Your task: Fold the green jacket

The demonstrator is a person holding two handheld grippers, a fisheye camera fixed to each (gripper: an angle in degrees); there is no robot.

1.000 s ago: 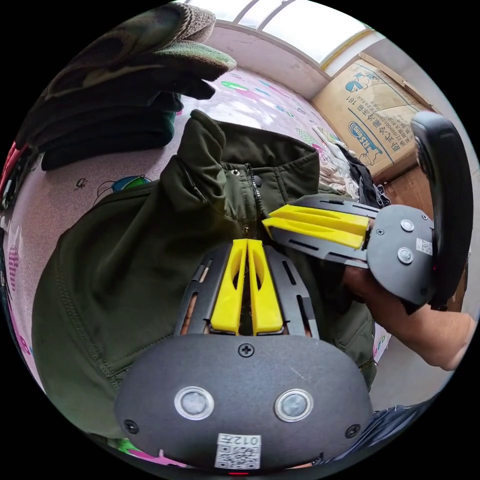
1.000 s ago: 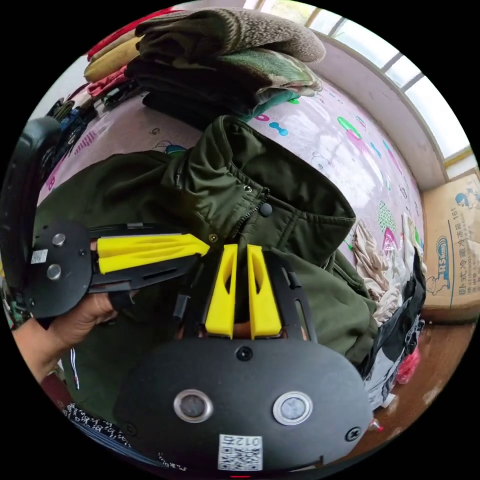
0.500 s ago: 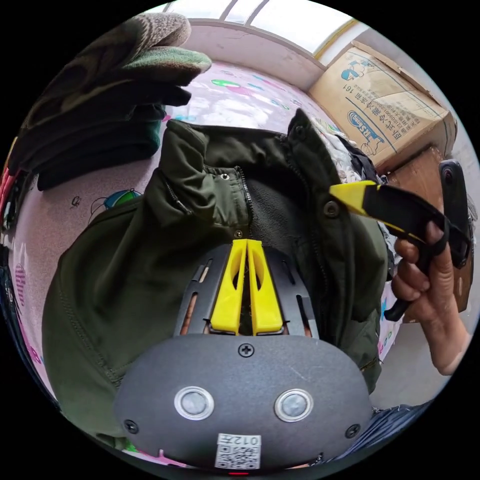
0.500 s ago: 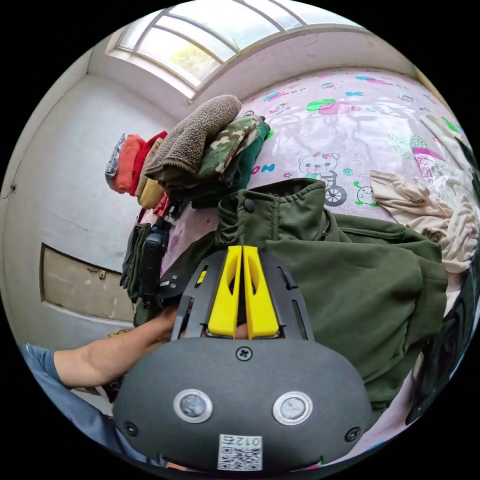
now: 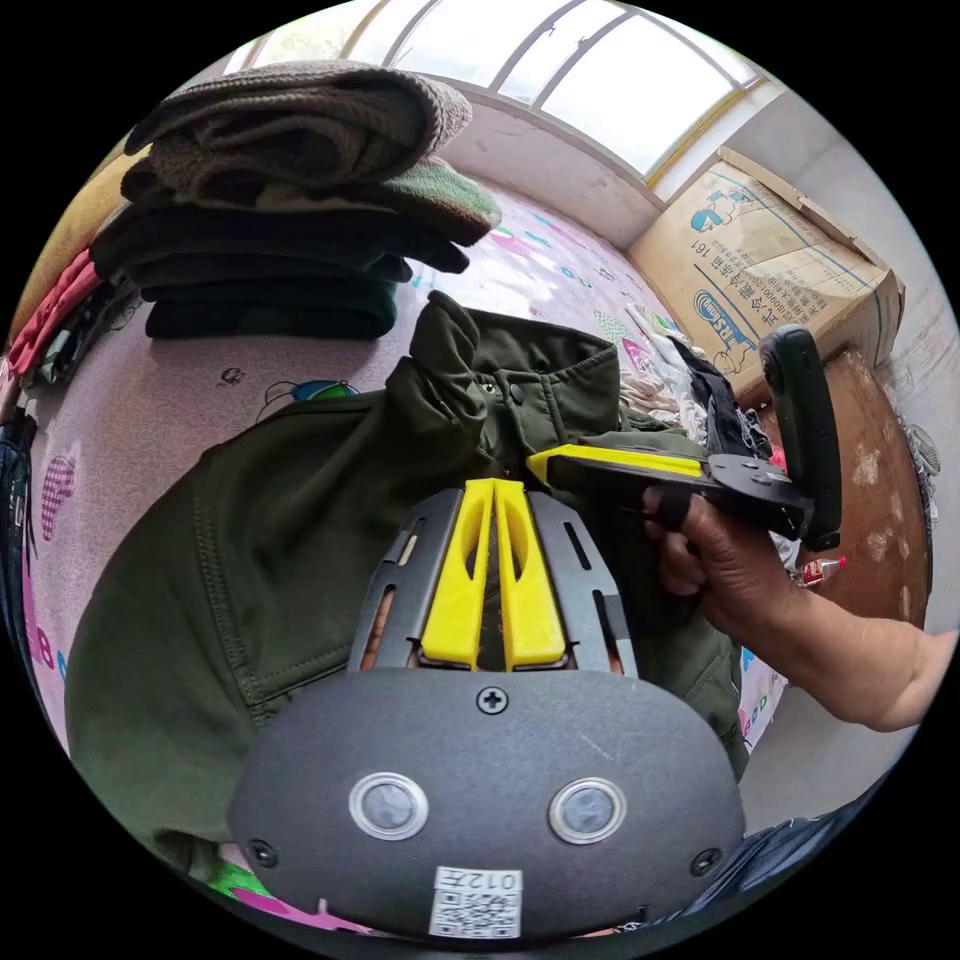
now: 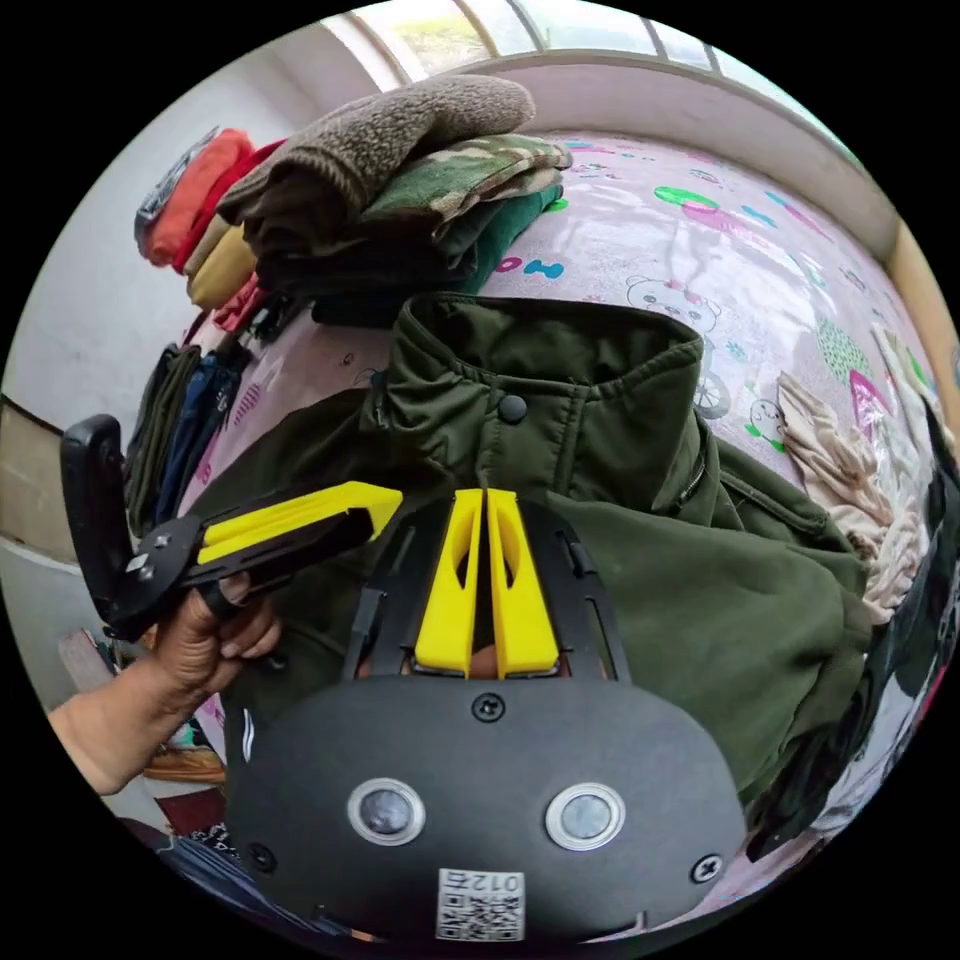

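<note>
The cardboard box (image 5: 762, 262) bears "161".

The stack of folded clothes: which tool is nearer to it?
Left, narrowly. The left tool sits on the green jacket on the stack's side; the right tool lies beyond it.

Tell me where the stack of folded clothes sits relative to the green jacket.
The stack of folded clothes sits on the patterned bed cover, just beyond the green jacket collar and toward the window.
</note>
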